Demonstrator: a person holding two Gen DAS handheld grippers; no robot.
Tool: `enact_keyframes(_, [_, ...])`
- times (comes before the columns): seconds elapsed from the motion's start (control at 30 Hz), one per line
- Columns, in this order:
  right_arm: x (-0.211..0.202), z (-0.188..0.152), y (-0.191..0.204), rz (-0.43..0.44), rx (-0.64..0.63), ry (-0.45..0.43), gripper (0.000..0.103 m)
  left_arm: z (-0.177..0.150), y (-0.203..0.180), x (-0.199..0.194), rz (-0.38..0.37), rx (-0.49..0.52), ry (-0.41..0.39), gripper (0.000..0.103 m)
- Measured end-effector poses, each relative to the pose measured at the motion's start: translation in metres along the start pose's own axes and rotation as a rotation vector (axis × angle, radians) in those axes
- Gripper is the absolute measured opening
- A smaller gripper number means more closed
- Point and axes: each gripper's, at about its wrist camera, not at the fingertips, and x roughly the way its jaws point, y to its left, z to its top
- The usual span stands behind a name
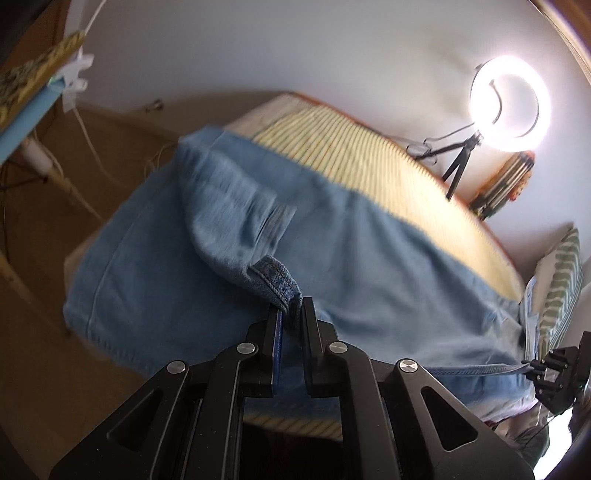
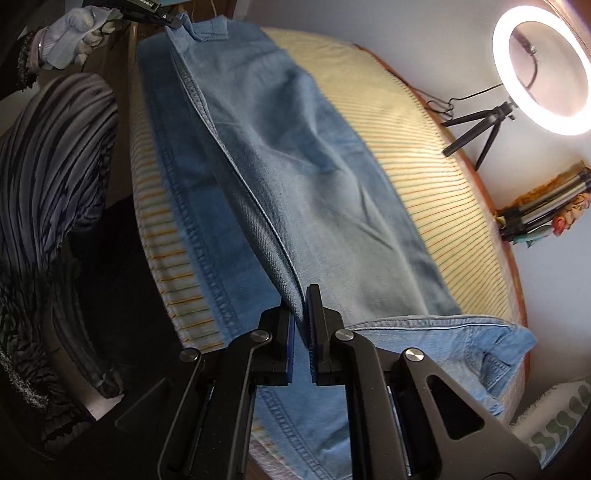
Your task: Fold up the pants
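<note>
Light blue denim pants (image 1: 369, 258) lie across a yellow striped bed (image 1: 351, 147). My left gripper (image 1: 291, 314) is shut on a hem corner of the pants, which sticks up between the pads. In the right wrist view that gripper (image 2: 173, 20) shows at the top left, held by a gloved hand (image 2: 70, 37), with the cloth stretched from it. My right gripper (image 2: 301, 306) is shut on the folded seam edge of the pants (image 2: 295, 166), lifting it off the layer below. In the left wrist view it (image 1: 532, 367) pinches the same edge at the far right.
A lit ring light (image 2: 543, 74) on a small tripod stands beyond the bed by the wall. A green patterned pillow (image 1: 561, 288) lies at the bed's right end. A person's striped sleeve (image 2: 48, 166) is close on the left. A blue table (image 1: 26, 118) and cables stand over the floor.
</note>
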Motion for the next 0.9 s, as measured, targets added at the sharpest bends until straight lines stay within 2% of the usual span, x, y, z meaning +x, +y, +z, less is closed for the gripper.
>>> enact_keyframes(0.17, [0.018, -0.003, 0.007, 0.016, -0.026, 0.037, 0.006, -0.012, 0.01, 0.0, 0.035, -0.006, 0.021, 0.014])
enact_keyframes(0.37, [0.022, -0.006, 0.008, 0.024, -0.025, 0.043, 0.006, -0.014, 0.018, -0.026, 0.122, 0.019, -0.047, 0.016])
enact_keyframes(0.43, [0.023, -0.006, 0.008, 0.025, -0.025, 0.045, 0.006, -0.006, 0.012, -0.032, 0.155, 0.062, -0.08, 0.021])
enact_keyframes(0.47, [0.025, -0.005, 0.006, 0.024, -0.024, 0.046, 0.006, -0.002, 0.008, -0.03, 0.174, 0.091, -0.083, 0.032])
enact_keyframes(0.5, [0.025, -0.005, 0.006, 0.026, -0.023, 0.046, 0.006, 0.001, 0.006, -0.028, 0.171, 0.103, -0.078, 0.042])
enact_keyframes(0.53, [0.025, -0.005, 0.007, 0.025, -0.019, 0.046, 0.006, 0.007, 0.0, -0.023, 0.168, 0.124, -0.073, 0.045])
enact_keyframes(0.73, [0.027, -0.006, 0.003, 0.033, 0.015, 0.038, 0.006, 0.023, -0.018, 0.023, 0.221, 0.214, -0.018, 0.045])
enact_keyframes(0.9, [0.026, -0.005, 0.001, 0.04, 0.031, 0.033, 0.006, 0.024, -0.02, 0.049, 0.294, 0.19, -0.018, 0.045])
